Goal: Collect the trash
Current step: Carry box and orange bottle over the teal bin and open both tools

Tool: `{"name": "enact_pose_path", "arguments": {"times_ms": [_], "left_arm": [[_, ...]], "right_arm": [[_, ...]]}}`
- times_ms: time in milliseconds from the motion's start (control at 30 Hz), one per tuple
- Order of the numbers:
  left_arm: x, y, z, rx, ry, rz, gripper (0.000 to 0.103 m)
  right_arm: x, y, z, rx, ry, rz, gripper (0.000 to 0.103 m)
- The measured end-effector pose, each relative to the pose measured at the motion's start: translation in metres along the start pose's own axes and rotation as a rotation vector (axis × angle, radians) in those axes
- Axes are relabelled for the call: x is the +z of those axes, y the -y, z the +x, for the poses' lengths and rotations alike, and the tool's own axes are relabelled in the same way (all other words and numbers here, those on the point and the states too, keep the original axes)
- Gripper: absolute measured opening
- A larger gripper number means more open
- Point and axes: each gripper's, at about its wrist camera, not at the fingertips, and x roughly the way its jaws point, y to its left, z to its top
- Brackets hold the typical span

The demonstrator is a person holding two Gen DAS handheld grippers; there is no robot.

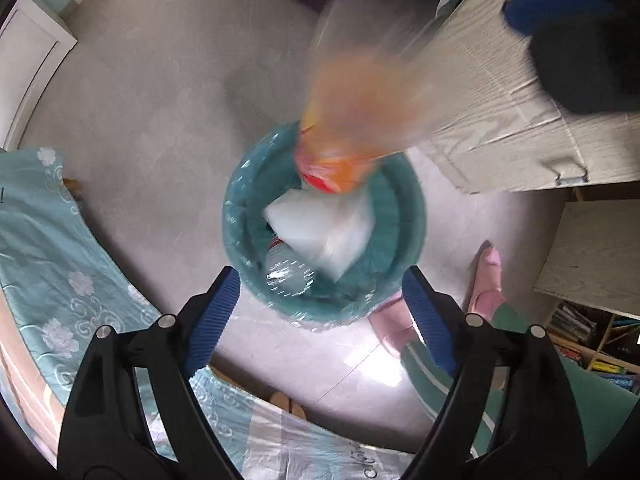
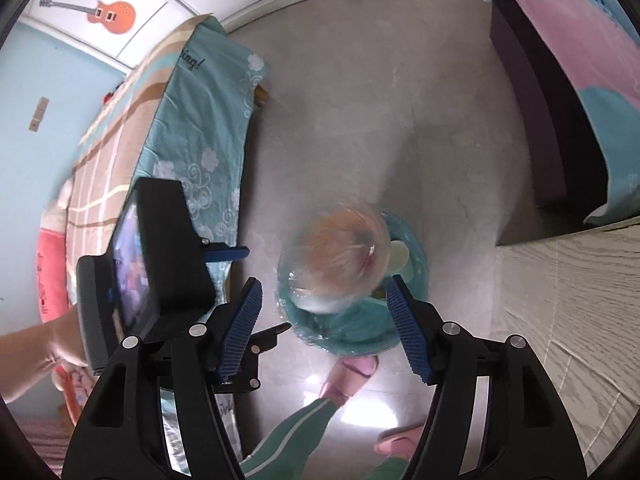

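Observation:
A teal bin (image 1: 240, 216) lined with a teal bag stands on the floor. A clear plastic bottle with an orange label (image 1: 360, 92) is blurred in mid-air above it, its red cap end over the rim. It also shows in the right wrist view (image 2: 340, 256), above the bin (image 2: 418, 264). Inside the bin lie white paper (image 1: 320, 228) and a clear crushed bottle (image 1: 288, 272). My left gripper (image 1: 320, 312) is open and empty above the bin's near rim. My right gripper (image 2: 324, 328) is open and empty, above the falling bottle.
A bed with a teal floral sheet (image 1: 60, 272) lies to the left. A pale wooden desk (image 1: 500, 92) stands at the right, with shelves of books (image 1: 580, 332) below. The person's pink slippers (image 1: 488, 280) stand beside the bin. The left gripper's body (image 2: 160, 256) shows in the right view.

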Motion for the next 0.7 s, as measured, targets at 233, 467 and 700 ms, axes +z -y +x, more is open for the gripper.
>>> {"name": "enact_pose_path", "arguments": {"times_ms": [233, 467, 700], "left_arm": [[-0.022, -0.005, -0.032, -0.002, 0.030, 0.006, 0.081], [-0.047, 0.006, -0.091, 0.025, 0.089, 0.004, 0.081], [-0.058, 0.029, -0.176, 0.027, 0.164, 0.030, 0.085]], "right_arm": [[-0.007, -0.011, -0.034, -0.013, 0.025, -0.025, 0.067], [-0.028, -0.039, -0.106, 0.020, 0.084, -0.085, 0.072], [-0.060, -0.061, -0.232, 0.030, 0.253, -0.186, 0.082]]}}
